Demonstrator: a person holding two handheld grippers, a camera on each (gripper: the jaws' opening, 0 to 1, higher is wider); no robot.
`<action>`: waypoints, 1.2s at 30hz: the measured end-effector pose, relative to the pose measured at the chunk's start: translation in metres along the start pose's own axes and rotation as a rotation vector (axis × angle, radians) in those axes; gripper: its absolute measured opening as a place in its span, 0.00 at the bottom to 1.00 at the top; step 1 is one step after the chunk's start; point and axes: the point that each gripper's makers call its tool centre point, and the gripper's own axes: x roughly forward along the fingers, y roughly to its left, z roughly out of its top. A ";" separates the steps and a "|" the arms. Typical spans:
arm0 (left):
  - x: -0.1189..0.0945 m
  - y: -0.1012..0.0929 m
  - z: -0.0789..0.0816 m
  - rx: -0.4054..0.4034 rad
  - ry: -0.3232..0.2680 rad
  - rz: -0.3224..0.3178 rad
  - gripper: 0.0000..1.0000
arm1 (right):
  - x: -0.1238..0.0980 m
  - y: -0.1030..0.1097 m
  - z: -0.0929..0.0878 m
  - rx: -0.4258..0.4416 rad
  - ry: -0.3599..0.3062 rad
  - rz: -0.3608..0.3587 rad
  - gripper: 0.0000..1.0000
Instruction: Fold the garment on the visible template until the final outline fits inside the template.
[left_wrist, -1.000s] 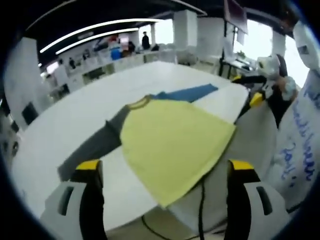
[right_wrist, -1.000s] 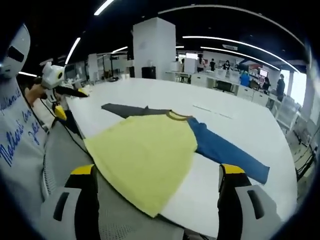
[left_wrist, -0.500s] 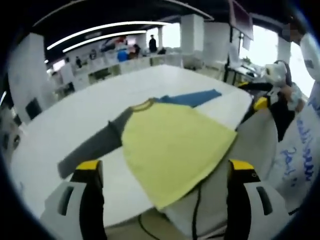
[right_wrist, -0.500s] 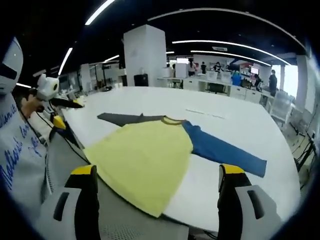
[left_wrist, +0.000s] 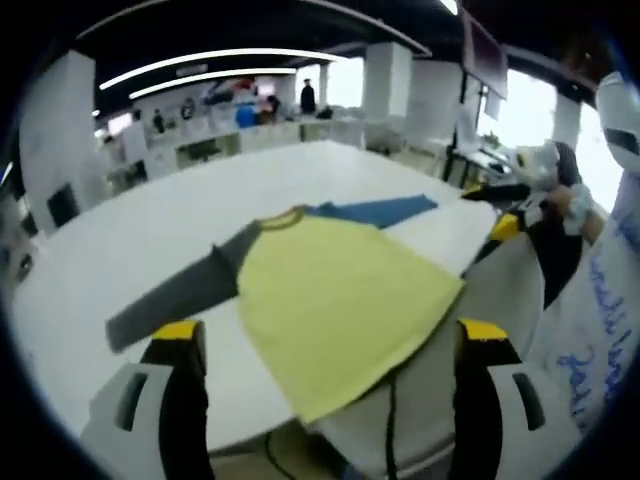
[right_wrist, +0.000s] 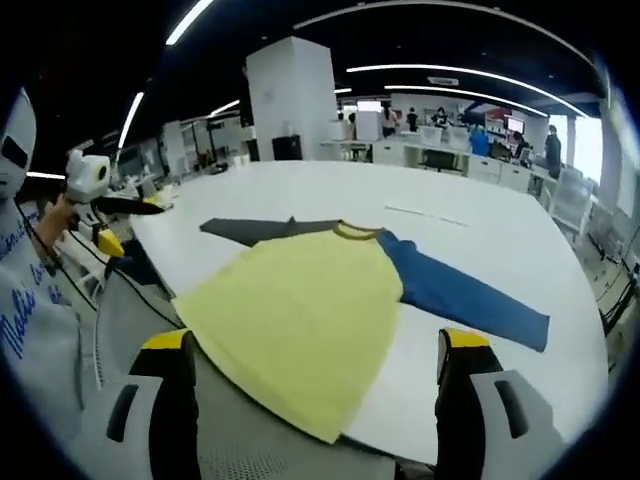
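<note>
White and broad, the table (left_wrist: 120, 260) sits in a bright open office. A shirt (left_wrist: 335, 295) lies flat on it, ahead of both pairs of fingers and touching neither. Its collar points away, hem hanging over the near edge. It has a yellow body, a grey sleeve (left_wrist: 175, 295) and a blue sleeve (right_wrist: 460, 295), spread sideways. Left gripper (left_wrist: 330, 345) and right gripper (right_wrist: 315, 350) fingers are wide apart, holding nothing.
</note>
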 end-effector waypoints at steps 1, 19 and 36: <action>-0.002 0.002 -0.001 -0.003 -0.002 -0.005 0.99 | 0.005 0.005 0.004 -0.011 0.000 0.003 1.00; 0.007 0.041 -0.008 0.127 0.001 -0.102 0.99 | 0.015 0.062 0.021 0.010 0.026 -0.168 1.00; 0.024 0.021 -0.013 0.255 0.048 -0.287 0.99 | 0.007 0.043 0.013 0.011 0.068 -0.251 1.00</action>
